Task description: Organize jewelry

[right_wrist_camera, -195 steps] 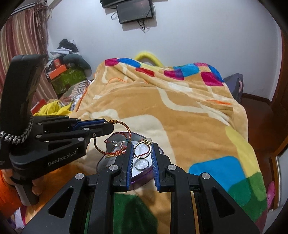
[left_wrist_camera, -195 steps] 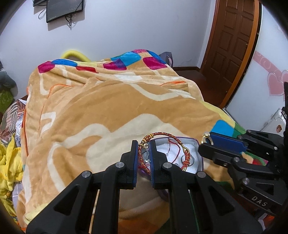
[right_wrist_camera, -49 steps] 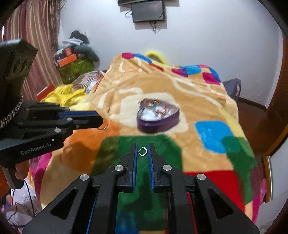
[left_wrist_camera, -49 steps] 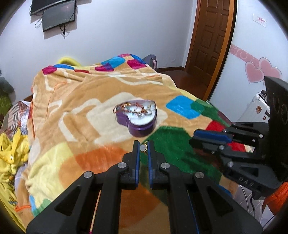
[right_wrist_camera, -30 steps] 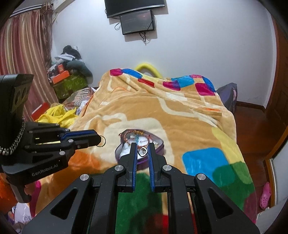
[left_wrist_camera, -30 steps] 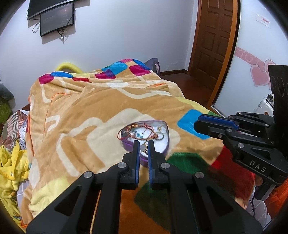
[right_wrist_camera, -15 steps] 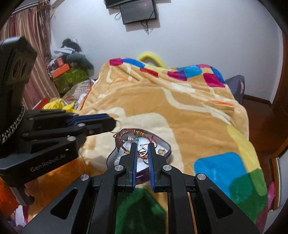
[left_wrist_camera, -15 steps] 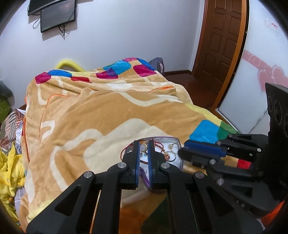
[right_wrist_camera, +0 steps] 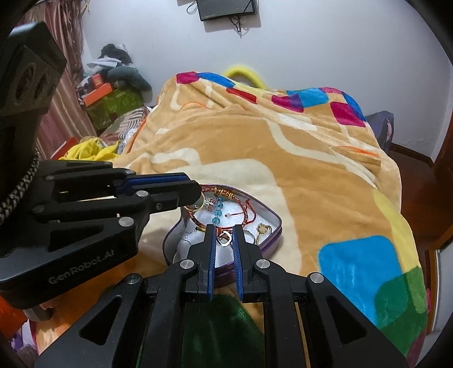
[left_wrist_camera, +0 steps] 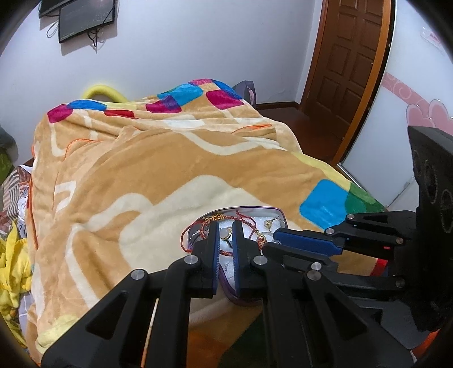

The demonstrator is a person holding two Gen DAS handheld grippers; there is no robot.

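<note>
Spread over the bed was one plush tan blanket (right_wrist_camera: 305, 175) with coloured squares, and on it sat a single purple heart-shaped tin (right_wrist_camera: 271, 223) lined in white. Inside lay a red-and-gold braided bracelet (right_wrist_camera: 249, 211), a short string of blue beads (right_wrist_camera: 217, 211) and one gold ring (right_wrist_camera: 262, 228) at the tin's right side. Two grippers hovered over the tin. The left gripper (left_wrist_camera: 225, 230) had its fingers drawn close on a gold ring with a pale stone (left_wrist_camera: 225, 233), held above the tin's far left part. The right gripper (right_wrist_camera: 223, 236) pinched a small silver ring (right_wrist_camera: 224, 238) between nearly closed fingers, over the near edge. One dark wall screen (right_wrist_camera: 226, 8) hung on the far wall, and one brown door (left_wrist_camera: 348, 56) stood at far right.
</note>
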